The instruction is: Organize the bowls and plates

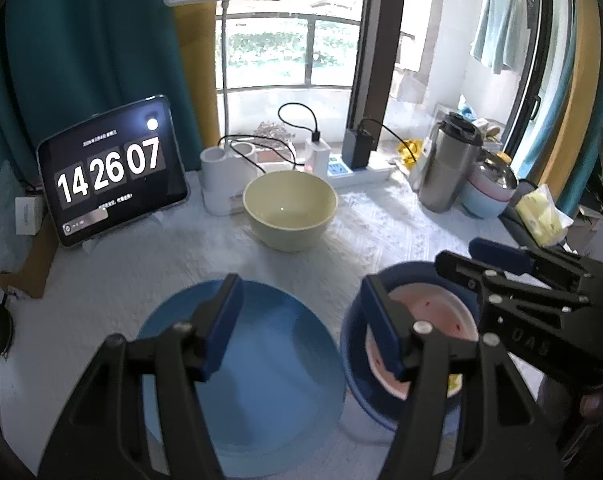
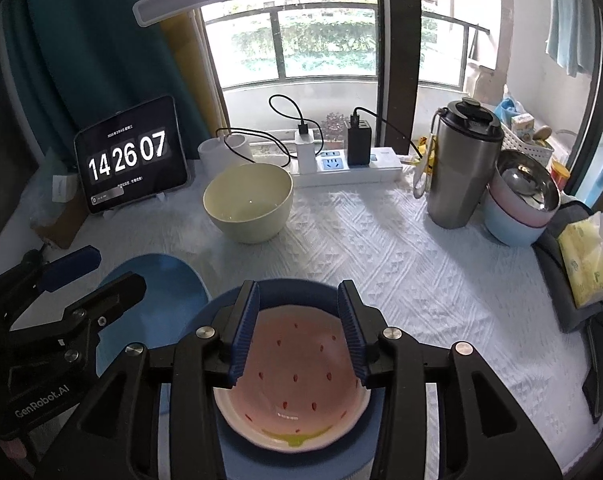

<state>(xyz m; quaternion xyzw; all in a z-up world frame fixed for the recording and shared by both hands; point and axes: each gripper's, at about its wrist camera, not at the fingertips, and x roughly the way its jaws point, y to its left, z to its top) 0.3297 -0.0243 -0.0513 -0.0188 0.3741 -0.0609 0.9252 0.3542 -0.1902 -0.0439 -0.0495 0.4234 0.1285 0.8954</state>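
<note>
Watermelon-pattern bowl (image 2: 297,384) nests in blue bowl (image 2: 301,288) right of blue plate (image 2: 161,280); right gripper (image 2: 299,336) and left gripper (image 1: 301,328) both spread, empty — centre before clamping.

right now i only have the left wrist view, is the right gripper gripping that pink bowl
Observer: No, the right gripper is open, with nothing pinched between its pads over the pink bowl.
Operator: anything inside the bowl
Observer: It's empty, only painted red seeds and a green patch at the near rim.
Operator: whats the shiny thing beside the steel flask
Observer: An open steel bowl with what looks like a spoon inside.
</note>
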